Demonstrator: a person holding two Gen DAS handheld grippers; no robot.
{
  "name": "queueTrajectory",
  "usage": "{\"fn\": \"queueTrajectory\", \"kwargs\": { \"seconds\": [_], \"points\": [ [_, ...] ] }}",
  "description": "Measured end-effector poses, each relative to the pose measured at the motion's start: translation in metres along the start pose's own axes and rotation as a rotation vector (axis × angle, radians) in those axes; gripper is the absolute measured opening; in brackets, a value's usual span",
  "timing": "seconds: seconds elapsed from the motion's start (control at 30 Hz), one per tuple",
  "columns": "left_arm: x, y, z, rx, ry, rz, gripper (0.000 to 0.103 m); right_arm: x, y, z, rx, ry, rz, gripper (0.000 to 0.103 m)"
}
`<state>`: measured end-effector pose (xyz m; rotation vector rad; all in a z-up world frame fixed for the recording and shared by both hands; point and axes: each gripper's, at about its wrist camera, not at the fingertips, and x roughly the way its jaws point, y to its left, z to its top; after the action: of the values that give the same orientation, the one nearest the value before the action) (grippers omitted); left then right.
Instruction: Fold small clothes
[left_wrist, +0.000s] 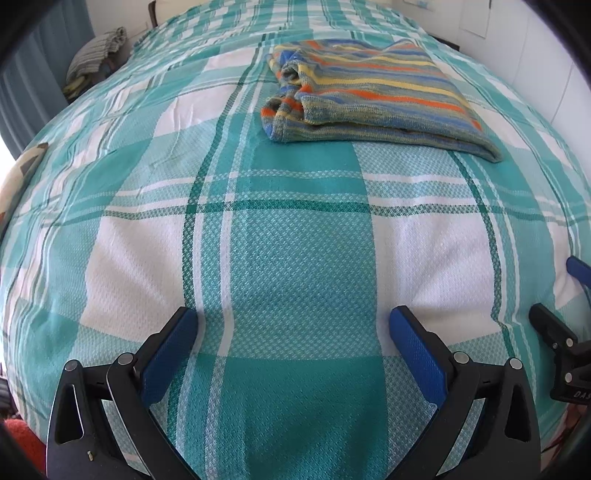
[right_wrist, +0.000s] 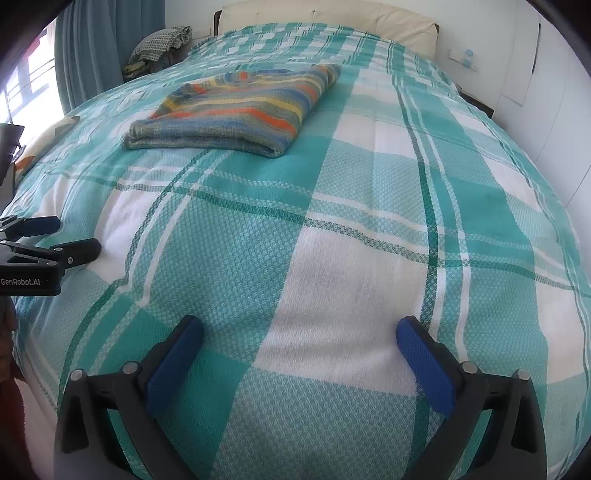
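A striped knit garment (left_wrist: 373, 96), in blue, orange, yellow and grey, lies folded flat on the teal and white checked bedspread (left_wrist: 295, 240). In the right wrist view the garment (right_wrist: 236, 110) lies far ahead to the left. My left gripper (left_wrist: 291, 325) is open and empty, low over the near part of the bed, well short of the garment. My right gripper (right_wrist: 299, 336) is open and empty too, beside the left one. The right gripper shows at the left view's right edge (left_wrist: 565, 295); the left gripper shows at the right view's left edge (right_wrist: 55, 236).
A pile of striped and grey clothes (right_wrist: 162, 44) sits beside the bed's far left corner, near a blue curtain (right_wrist: 88, 51). A cream headboard (right_wrist: 332, 18) stands at the far end. A white wall (right_wrist: 546, 96) runs along the bed's right side.
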<state>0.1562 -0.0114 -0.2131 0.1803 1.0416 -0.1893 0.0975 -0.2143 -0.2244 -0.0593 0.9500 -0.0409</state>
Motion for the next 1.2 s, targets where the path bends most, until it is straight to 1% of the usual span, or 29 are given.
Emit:
{"fn": "queueTrajectory", "kwargs": {
  "seconds": [0.3,0.53,0.87,0.9,0.93,0.97,1.0,1.03,1.07,1.1,1.13,1.2],
  "points": [
    [-0.001,-0.002,-0.001,0.023,-0.022,0.006,0.102,0.001,0.002,0.001,-0.007,0.011,-0.014,0.103],
    [-0.001,-0.003,-0.001,0.027,-0.026,0.010,0.102,0.002,0.004,0.002,-0.011,0.019,-0.030,0.103],
    [-0.002,-0.003,0.001,0.027,-0.021,0.004,0.102,0.002,0.004,0.003,-0.010,0.018,-0.029,0.103],
    [-0.004,-0.001,0.003,0.021,-0.004,-0.013,0.102,0.002,0.004,0.003,-0.009,0.019,-0.029,0.103],
    [-0.006,0.004,0.008,0.014,0.029,-0.048,0.102,0.001,0.003,0.003,0.001,0.025,-0.023,0.103],
    [-0.010,0.011,0.016,-0.001,0.061,-0.102,0.101,-0.001,0.000,0.006,0.024,0.044,-0.008,0.103],
    [-0.017,0.024,0.024,-0.043,0.054,-0.169,0.101,-0.004,-0.004,0.010,0.047,0.076,0.016,0.103],
    [-0.023,0.040,0.034,-0.106,0.022,-0.236,0.101,-0.008,-0.009,0.016,0.065,0.101,0.054,0.103],
    [-0.028,0.056,0.046,-0.167,-0.009,-0.287,0.101,-0.014,-0.015,0.023,0.090,0.095,0.108,0.102],
    [-0.028,0.071,0.063,-0.213,-0.033,-0.320,0.101,-0.021,-0.025,0.032,0.127,0.055,0.161,0.102],
    [-0.025,0.082,0.081,-0.242,-0.041,-0.340,0.101,-0.026,-0.034,0.045,0.163,0.005,0.187,0.102],
    [-0.008,0.093,0.123,-0.256,-0.031,-0.371,0.101,-0.023,-0.050,0.078,0.216,-0.064,0.215,0.102]
  ]
}}
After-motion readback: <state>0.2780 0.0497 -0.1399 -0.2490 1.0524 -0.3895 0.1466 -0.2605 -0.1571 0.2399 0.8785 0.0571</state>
